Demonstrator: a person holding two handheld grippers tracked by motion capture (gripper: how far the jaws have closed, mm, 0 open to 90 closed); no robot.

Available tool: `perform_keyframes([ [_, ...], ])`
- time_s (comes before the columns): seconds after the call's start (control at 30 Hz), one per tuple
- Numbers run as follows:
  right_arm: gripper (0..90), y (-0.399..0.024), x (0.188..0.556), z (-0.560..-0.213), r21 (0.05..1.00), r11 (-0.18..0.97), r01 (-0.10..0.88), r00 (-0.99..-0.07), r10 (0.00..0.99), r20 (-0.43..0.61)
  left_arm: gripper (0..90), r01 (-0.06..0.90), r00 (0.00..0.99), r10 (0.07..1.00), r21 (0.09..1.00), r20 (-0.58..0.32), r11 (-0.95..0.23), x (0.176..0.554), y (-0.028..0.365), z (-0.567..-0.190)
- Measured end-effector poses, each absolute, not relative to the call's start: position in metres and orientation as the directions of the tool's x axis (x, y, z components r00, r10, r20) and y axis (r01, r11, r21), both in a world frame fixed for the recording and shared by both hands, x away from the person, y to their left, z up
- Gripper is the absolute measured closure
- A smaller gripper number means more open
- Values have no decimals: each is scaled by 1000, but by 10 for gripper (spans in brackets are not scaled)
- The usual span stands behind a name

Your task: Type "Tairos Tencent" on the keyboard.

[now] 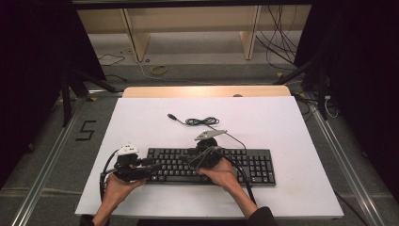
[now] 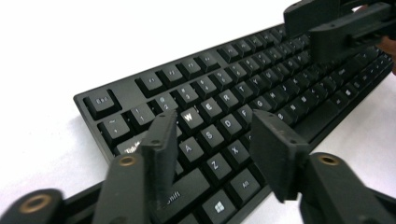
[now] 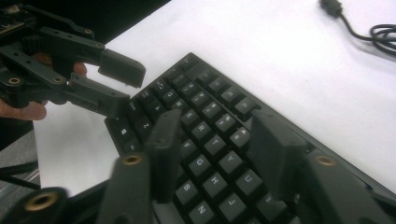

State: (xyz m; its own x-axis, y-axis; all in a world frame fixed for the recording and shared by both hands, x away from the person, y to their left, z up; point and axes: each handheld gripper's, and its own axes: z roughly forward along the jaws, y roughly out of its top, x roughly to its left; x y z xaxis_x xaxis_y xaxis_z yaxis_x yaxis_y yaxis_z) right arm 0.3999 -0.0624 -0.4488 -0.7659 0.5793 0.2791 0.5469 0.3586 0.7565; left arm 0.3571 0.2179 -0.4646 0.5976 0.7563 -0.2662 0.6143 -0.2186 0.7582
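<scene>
A black keyboard (image 1: 254,167) lies on the white board (image 1: 291,122), near its front edge. My left gripper (image 1: 151,167) is at the keyboard's left end. It stands open over the letter keys (image 2: 205,84), with nothing between its fingers (image 2: 161,140). My right gripper (image 1: 194,157) hovers above the middle of the keyboard, also open and empty, over the keys (image 3: 205,112) around G and H. In the right gripper view the left gripper (image 3: 119,86) shows at upper left with its jaws apart. The right gripper (image 2: 336,28) shows in the top right corner of the left gripper view.
The keyboard's cable (image 1: 202,121) lies coiled on the board behind it, its USB plug (image 1: 172,116) pointing left; the cable (image 3: 369,30) is also at the right gripper view's top right. A wooden table edge (image 1: 207,91) runs behind the board.
</scene>
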Motion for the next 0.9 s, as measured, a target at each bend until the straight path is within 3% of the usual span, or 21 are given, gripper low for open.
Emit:
perform_keyframes([
  [0.13,471,-72,398,-447,767,341,544,-762,583,281,415,608,595,758,767,-267,-207,358,217,-466],
  [0.47,397,-83,396,-445,777,320,543,-750,601,276,337,596,604,748,780,-276,-194,361,215,-468],
  [0.67,388,-90,397,-445,777,308,548,-739,613,278,341,597,602,750,778,-273,-197,363,214,-469],
  [0.9,381,-94,397,-445,776,311,548,-736,620,272,428,603,608,750,767,-263,-220,364,213,-470],
])
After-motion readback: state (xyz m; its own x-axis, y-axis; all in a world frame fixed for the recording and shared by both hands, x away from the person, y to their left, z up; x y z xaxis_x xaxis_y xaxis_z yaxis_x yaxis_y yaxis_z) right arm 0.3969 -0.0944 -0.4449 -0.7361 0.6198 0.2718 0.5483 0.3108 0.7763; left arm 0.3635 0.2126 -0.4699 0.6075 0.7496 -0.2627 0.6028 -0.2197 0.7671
